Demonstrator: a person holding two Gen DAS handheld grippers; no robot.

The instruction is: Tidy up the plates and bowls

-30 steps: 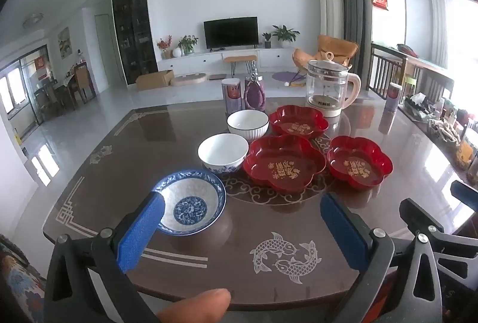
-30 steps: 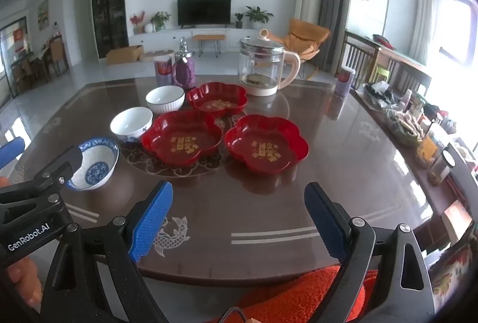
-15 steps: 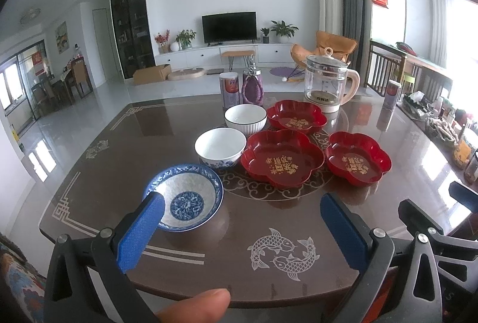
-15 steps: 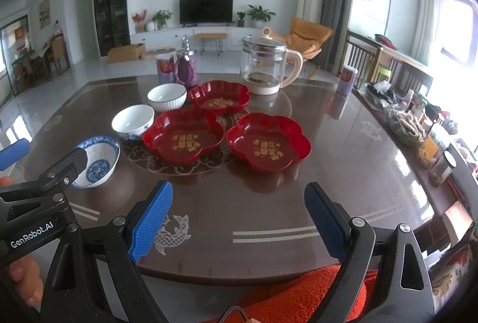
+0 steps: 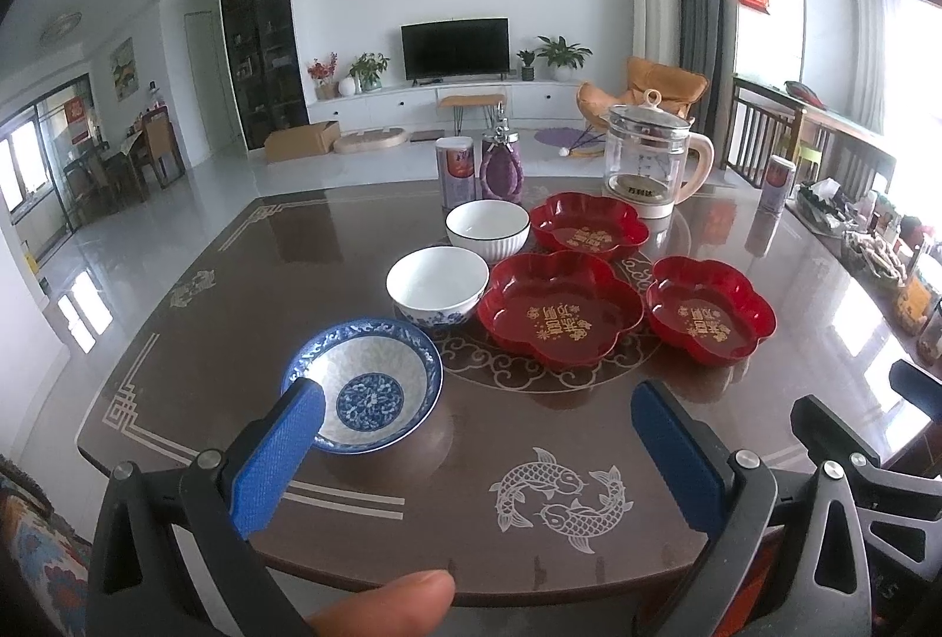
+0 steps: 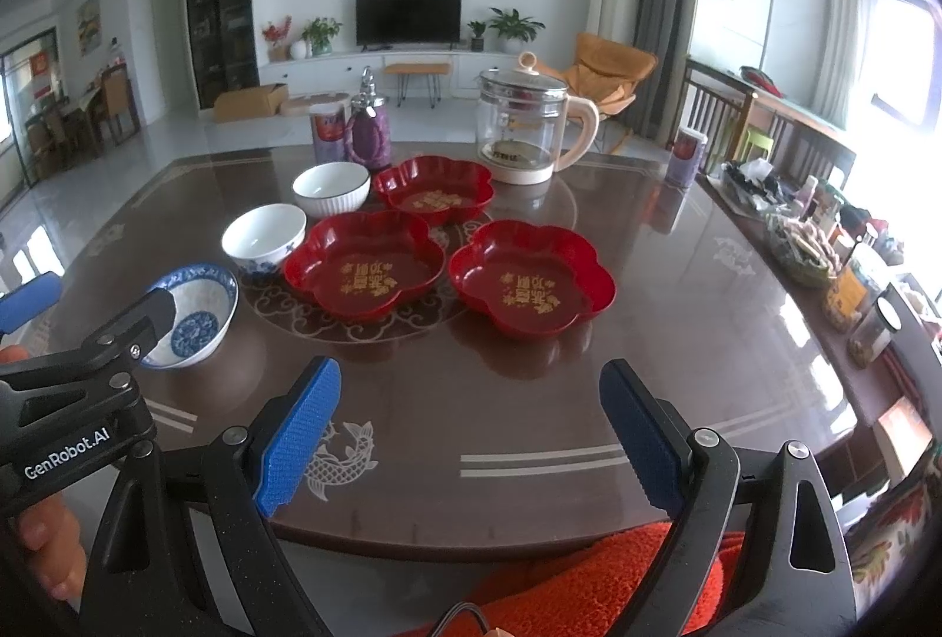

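Both tongs are wide apart and hold nothing — the left gripper (image 5: 477,425) hangs near the blue bowl (image 5: 365,384), the right gripper (image 6: 471,401) farther from it.

"GenRobot.AI" in white on the black left gripper (image 6: 29,295) body, gold characters in the red plates (image 6: 365,263), too distorted to read

Two black plastic hand-held grippers are showing, each carrying two long fingers faced with ribbed blue pads (image 5: 277,454) and silver screws at the pivots. White "GenRobot.AI" lettering (image 6: 66,454) is running along the left black plastic gripper (image 5: 477,451). Below the right black plastic gripper (image 6: 468,428), fuzzy orange-red fabric (image 6: 594,578) is covering the person, with a thin dark cable (image 6: 465,614) looping beneath it.
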